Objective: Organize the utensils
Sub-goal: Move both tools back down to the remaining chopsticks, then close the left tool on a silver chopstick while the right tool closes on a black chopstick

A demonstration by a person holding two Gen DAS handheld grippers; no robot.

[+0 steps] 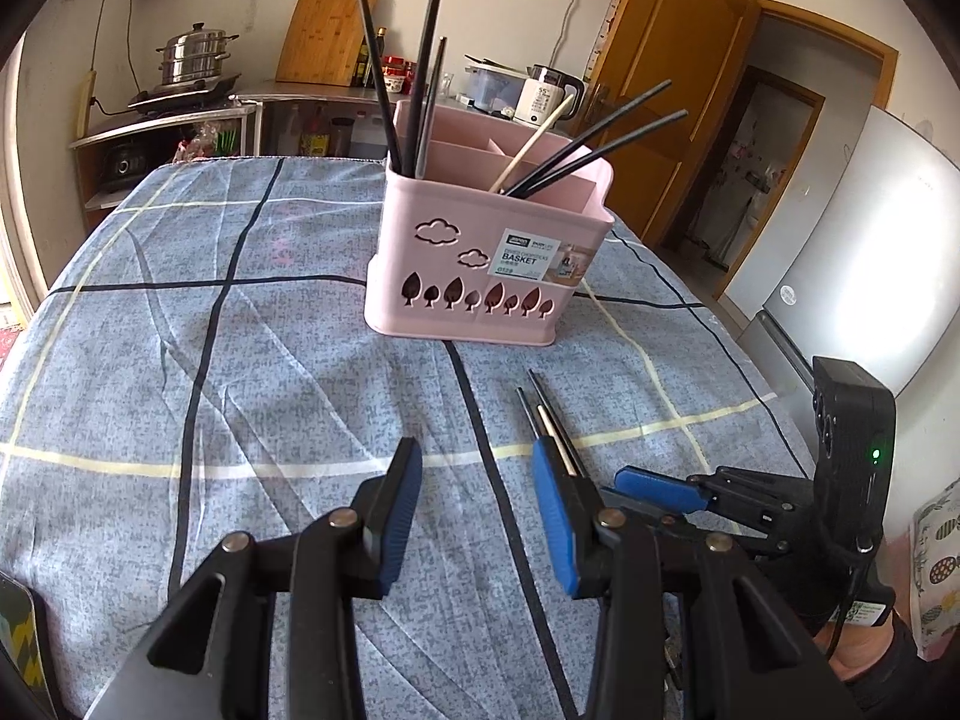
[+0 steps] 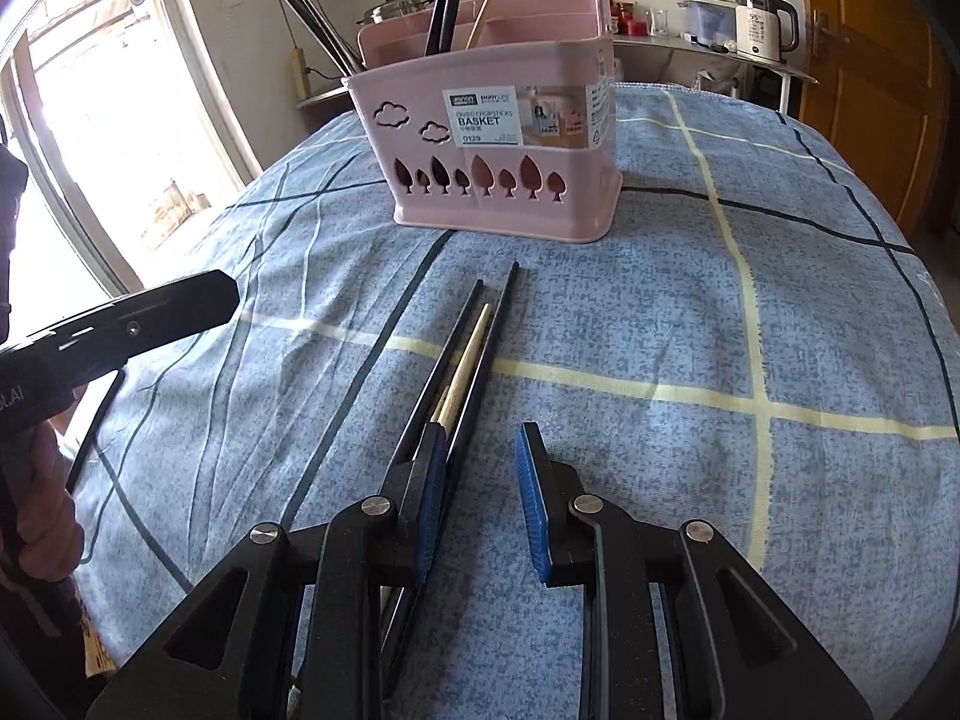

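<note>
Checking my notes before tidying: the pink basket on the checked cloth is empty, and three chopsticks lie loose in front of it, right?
Not quite. The pink basket is not empty: the left wrist view shows several chopsticks standing in it. The rest holds: three loose chopsticks lie on the checked cloth in front of it.

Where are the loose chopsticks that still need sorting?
The loose chopsticks lie on the tablecloth in front of the pink basket, beside the right tool, against its left finger.
</note>
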